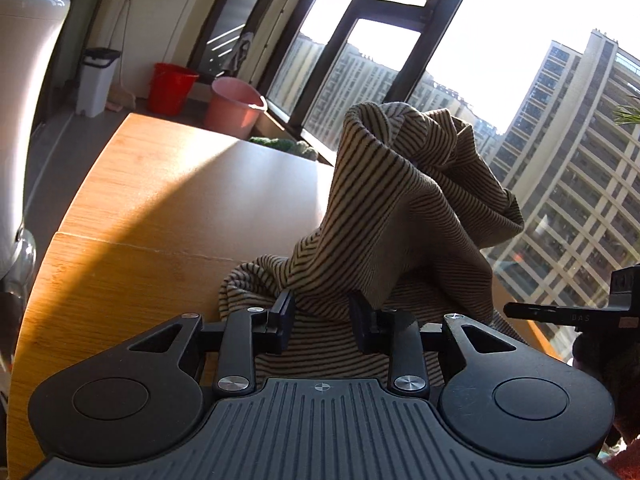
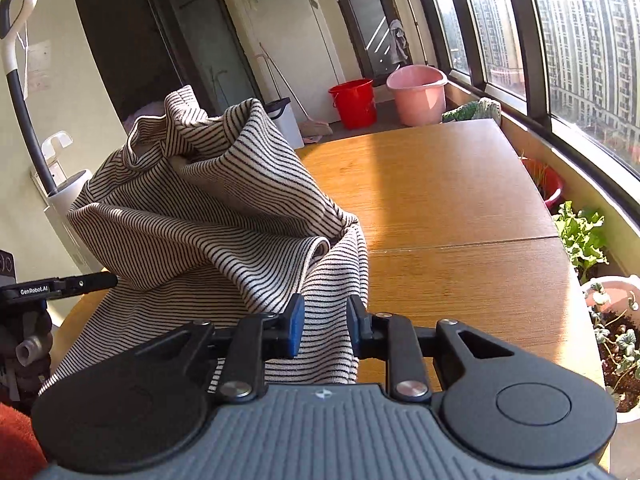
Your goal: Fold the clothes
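A striped black-and-cream garment (image 1: 400, 208) stands bunched in a tall heap on the wooden table (image 1: 160, 208), its lower part spread on the near edge. My left gripper (image 1: 322, 316) has its jaws apart with striped cloth lying between them. In the right wrist view the same garment (image 2: 208, 216) rises left of centre. My right gripper (image 2: 326, 324) also has its jaws apart, with a hanging fold of the cloth between the fingers. The right gripper's arm shows at the right edge of the left wrist view (image 1: 560, 314); the left one shows at the left edge of the right wrist view (image 2: 60, 284).
A red bucket (image 2: 354, 102) and a pink bucket (image 2: 418, 94) stand on the floor beyond the table's far end. Potted plants (image 2: 612, 320) line the window side. A white bin (image 1: 96, 80) and an upright vacuum (image 2: 24, 92) stand by the wall.
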The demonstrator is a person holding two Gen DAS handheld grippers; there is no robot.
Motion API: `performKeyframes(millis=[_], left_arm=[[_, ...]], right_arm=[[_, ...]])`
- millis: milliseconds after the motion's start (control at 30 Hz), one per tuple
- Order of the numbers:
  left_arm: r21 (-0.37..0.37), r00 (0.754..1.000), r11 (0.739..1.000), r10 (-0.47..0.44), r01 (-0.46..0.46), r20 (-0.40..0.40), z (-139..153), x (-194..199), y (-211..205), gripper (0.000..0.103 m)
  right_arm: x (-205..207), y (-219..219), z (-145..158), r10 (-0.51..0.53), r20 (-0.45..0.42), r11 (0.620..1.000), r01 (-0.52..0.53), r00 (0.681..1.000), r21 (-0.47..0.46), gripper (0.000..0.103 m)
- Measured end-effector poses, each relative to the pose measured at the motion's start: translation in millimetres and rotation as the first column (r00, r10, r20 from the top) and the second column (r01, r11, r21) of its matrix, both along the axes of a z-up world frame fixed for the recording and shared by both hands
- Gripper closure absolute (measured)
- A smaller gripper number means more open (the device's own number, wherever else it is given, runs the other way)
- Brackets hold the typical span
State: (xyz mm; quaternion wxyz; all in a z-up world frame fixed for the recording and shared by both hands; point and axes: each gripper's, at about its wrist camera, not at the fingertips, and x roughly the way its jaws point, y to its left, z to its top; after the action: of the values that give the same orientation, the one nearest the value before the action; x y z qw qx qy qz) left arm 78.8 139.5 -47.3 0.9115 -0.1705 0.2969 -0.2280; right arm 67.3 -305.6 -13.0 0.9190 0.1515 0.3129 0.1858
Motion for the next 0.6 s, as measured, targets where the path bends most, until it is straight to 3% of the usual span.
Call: performKeyframes(millis=[67, 133, 200, 300, 433, 500, 600], left_arm=[[-0.013, 1.000, 1.000, 0.008, -0.008, -0.007, 0.4, 6.8, 3.6, 0.069], [-0.016, 0.999, 0.999, 0.032, -0.032, 0.006, 7.9, 16.8, 5.4, 0.063], [-0.028, 0.998, 0.999, 0.041, -0.040, 0.036, 20.2, 26.8, 5.5, 0.053], [-0.049, 0.995, 0.998, 0.053, -0.049, 0.085, 39.5, 41.8, 5.2, 0.035], [-0.035, 0.997, 0.999, 0.040, -0.038, 0.059, 42.1, 70.2, -4.3, 0.031], [-0.039, 0.999, 0.999, 0.038, -0.038, 0.021, 36.5, 82.3, -8.5, 0.031], [-0.053, 0.999, 0.998, 0.038, -0.038, -0.011, 31.8, 89.8, -10.3, 0.029]], right_arm=[[10.1, -14.1, 12.9, -0.059, 0.028, 0.992, 0.056, 0.998, 0.115, 0.065], [29.2, -21.3, 30.9, -0.112, 0.088, 0.973, 0.091, 0.990, 0.214, 0.047], [52.6, -15.0, 42.8, -0.116, 0.132, 0.976, 0.089, 0.984, 0.196, 0.046], [70.3, 10.3, 50.3, -0.048, 0.184, 0.997, 0.036, 0.982, 0.068, 0.046], [63.2, 61.2, 36.8, 0.182, 0.185, 0.977, -0.157, 0.966, -0.142, 0.037], [46.2, 96.0, 23.0, 0.315, 0.146, 0.914, -0.258, 0.938, -0.312, 0.036], [28.3, 133.6, 2.7, 0.449, 0.085, 0.784, -0.348, 0.889, -0.514, 0.035]])
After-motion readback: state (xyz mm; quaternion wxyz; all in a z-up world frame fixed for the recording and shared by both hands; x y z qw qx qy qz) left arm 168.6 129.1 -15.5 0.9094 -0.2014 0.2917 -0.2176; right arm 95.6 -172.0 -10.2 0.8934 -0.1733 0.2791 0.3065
